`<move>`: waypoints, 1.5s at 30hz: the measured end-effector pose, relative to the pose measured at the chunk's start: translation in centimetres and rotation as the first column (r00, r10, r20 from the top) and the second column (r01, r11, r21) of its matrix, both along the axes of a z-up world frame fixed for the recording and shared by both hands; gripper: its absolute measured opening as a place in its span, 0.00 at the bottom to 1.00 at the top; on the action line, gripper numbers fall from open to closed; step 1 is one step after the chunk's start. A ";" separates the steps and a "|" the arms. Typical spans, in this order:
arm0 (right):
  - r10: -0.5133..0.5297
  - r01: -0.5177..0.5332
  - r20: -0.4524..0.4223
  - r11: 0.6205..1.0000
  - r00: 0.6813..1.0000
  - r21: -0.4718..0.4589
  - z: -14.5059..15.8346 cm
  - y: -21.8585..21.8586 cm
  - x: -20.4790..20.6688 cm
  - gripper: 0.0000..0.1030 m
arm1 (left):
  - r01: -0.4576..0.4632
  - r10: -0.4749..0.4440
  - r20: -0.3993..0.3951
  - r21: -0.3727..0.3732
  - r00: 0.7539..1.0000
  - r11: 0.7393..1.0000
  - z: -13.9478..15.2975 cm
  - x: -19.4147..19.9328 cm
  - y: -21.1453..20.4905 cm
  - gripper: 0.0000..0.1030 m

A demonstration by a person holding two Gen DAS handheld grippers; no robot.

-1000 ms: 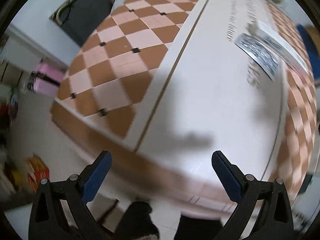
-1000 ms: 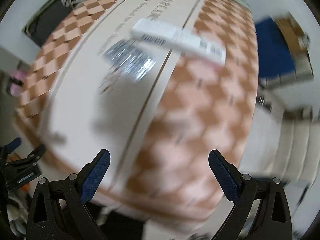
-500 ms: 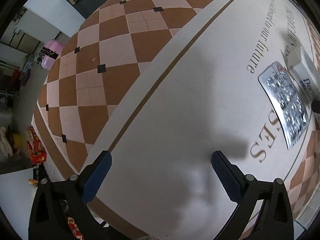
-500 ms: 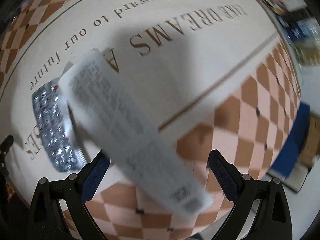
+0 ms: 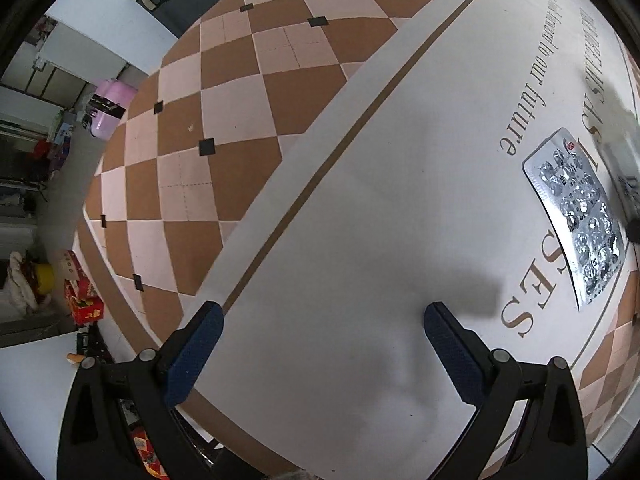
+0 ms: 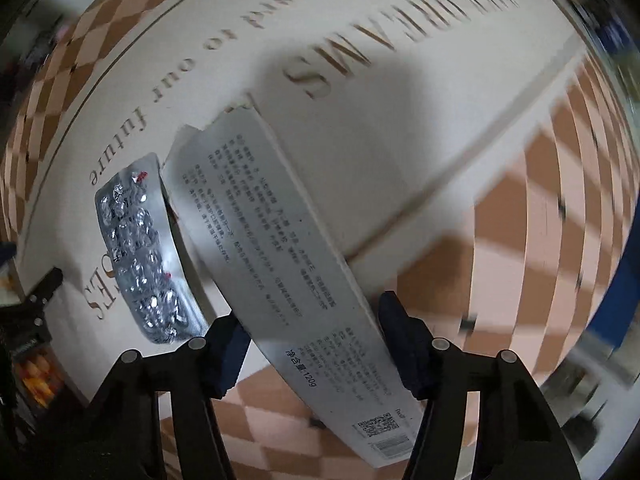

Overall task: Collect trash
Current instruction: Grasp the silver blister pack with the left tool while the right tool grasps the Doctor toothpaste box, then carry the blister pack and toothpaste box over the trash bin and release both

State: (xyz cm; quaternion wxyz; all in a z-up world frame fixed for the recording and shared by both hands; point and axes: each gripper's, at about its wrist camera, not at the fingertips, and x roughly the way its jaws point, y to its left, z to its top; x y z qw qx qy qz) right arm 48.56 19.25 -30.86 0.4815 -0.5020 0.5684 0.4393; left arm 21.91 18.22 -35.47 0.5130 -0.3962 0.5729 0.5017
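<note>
The right wrist view was smeared by motion at its edges, and most of the small print on the long white cardboard box [image 6: 292, 276] could not be read; only "120g" and a QR code near its close end stood out. The box's far flap was bent open. In the left wrist view the same box was a blur cut off at the right edge. Lettering on the white and brown checked tablecloth [image 5: 360, 208] read "our future" and "DREAMS"; the rest was partly covered. One box and one silver foil blister pack [image 6: 140, 252] lay side by side on the cloth. The right gripper [image 6: 312, 344] had its blue pads narrowed around the box's near end, apparently gripping it. The left gripper [image 5: 320, 344] stood wide apart, holding nothing.
</note>
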 end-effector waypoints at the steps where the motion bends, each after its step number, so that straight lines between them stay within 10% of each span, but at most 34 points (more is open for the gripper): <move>1: -0.059 0.059 -0.003 0.998 0.998 0.002 0.1 -0.8 0.8 0.62 | -0.002 0.002 -0.002 0.000 1.000 1.000 0.1 0.1 0.1 1.00; 7: -0.482 0.481 -0.001 0.874 0.876 0.073 1.2 -7.5 8.1 0.61 | -0.037 0.039 0.088 -0.022 0.995 0.999 1.6 3.2 1.5 1.00; 15: -0.669 0.663 0.005 0.737 0.743 0.134 1.5 -9.9 13.4 0.58 | -0.204 0.275 0.296 -0.250 0.915 0.946 0.1 9.7 4.6 0.98; 23: -0.658 0.651 0.023 0.749 0.753 0.123 -0.2 -8.2 13.2 0.57 | -0.327 0.366 0.195 -0.205 0.910 0.923 -0.3 10.3 4.7 0.72; 29: -0.653 0.654 -0.050 0.750 0.756 0.100 0.3 -9.9 10.8 0.56 | -0.046 0.067 0.186 -0.120 0.980 0.992 0.3 11.0 2.7 0.60; 34: -0.649 0.656 -0.104 0.752 0.754 0.065 0.7 -12.6 8.0 0.56 | 0.232 -0.224 0.127 -0.057 0.966 0.971 0.5 10.6 -0.1 0.60; 45: -0.594 0.595 -0.025 0.804 0.804 0.024 -1.0 -12.5 4.3 0.65 | 0.252 -0.233 0.183 -0.086 0.955 0.964 -0.1 8.3 -0.8 0.63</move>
